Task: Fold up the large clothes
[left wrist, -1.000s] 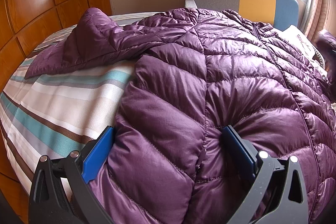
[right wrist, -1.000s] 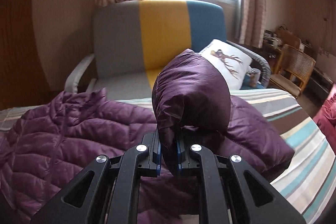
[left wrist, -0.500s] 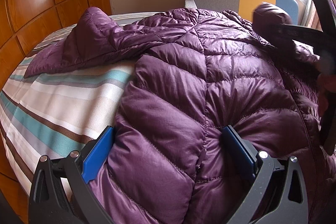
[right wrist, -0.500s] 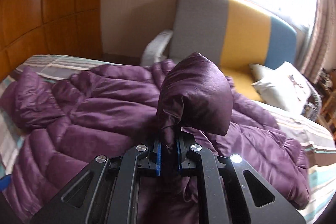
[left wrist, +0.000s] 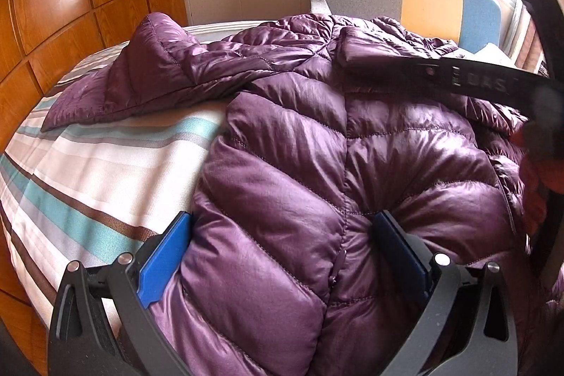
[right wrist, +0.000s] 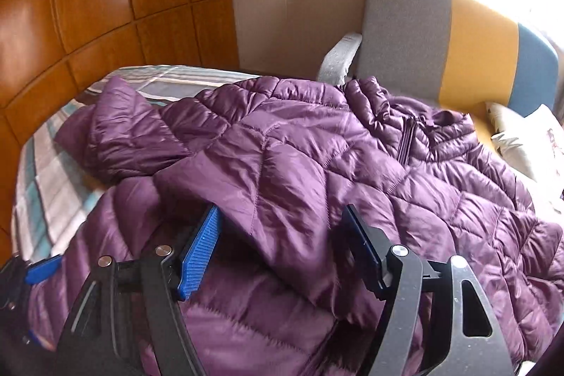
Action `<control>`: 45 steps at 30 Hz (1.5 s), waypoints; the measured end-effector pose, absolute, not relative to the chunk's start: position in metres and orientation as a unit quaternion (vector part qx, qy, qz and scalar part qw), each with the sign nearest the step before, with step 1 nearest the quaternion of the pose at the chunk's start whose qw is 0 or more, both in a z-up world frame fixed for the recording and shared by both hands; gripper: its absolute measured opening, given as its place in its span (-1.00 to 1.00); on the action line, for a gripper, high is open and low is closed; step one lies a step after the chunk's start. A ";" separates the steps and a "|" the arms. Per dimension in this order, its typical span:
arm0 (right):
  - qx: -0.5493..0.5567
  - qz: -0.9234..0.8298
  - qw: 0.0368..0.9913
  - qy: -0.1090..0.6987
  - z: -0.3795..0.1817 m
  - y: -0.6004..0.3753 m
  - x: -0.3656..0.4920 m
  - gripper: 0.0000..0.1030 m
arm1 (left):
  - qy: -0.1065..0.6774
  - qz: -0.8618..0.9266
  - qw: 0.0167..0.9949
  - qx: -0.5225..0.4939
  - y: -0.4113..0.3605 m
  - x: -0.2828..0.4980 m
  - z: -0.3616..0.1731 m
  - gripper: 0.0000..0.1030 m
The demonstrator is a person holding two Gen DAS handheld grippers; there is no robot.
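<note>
Released now, the right gripper (right wrist: 282, 249) has laid the sleeve (right wrist: 282, 196) across the jacket (left wrist: 317, 147). One fold looks done. Left gripper (left wrist: 282, 252) sits spread wide at the hem.

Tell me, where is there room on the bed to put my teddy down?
The bare striped sheet is free on the wooden-wall side, between the outstretched sleeve and the left claw. A thin strip shows beyond that sleeve too. Everywhere else is crowded: the purple puffer jacket covers the middle, both open claws rest on it, the right claw over a folded sleeve.
</note>
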State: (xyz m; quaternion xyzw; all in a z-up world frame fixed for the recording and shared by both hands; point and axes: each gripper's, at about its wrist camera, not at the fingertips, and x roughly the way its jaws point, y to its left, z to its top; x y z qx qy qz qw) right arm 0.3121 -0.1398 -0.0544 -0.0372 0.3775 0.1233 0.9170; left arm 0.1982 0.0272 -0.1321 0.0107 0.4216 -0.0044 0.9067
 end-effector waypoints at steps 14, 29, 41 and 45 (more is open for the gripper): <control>0.086 -0.194 0.924 0.317 -0.022 -0.324 0.241 0.18 | 0.431 -0.004 0.902 -0.014 0.033 0.197 -0.111 0.96; 0.055 -0.172 0.897 0.404 -0.084 -0.341 0.288 -0.27 | 0.375 -0.059 0.923 0.057 -0.067 0.292 -0.054 0.96; 0.050 -0.176 0.896 0.404 -0.090 -0.338 0.292 -0.27 | 0.441 -0.047 0.894 0.061 -0.094 0.350 -0.120 0.94; 0.055 -0.164 0.908 0.383 -0.067 -0.335 0.283 -0.27 | 0.444 -0.042 0.893 0.057 -0.092 0.347 -0.111 0.92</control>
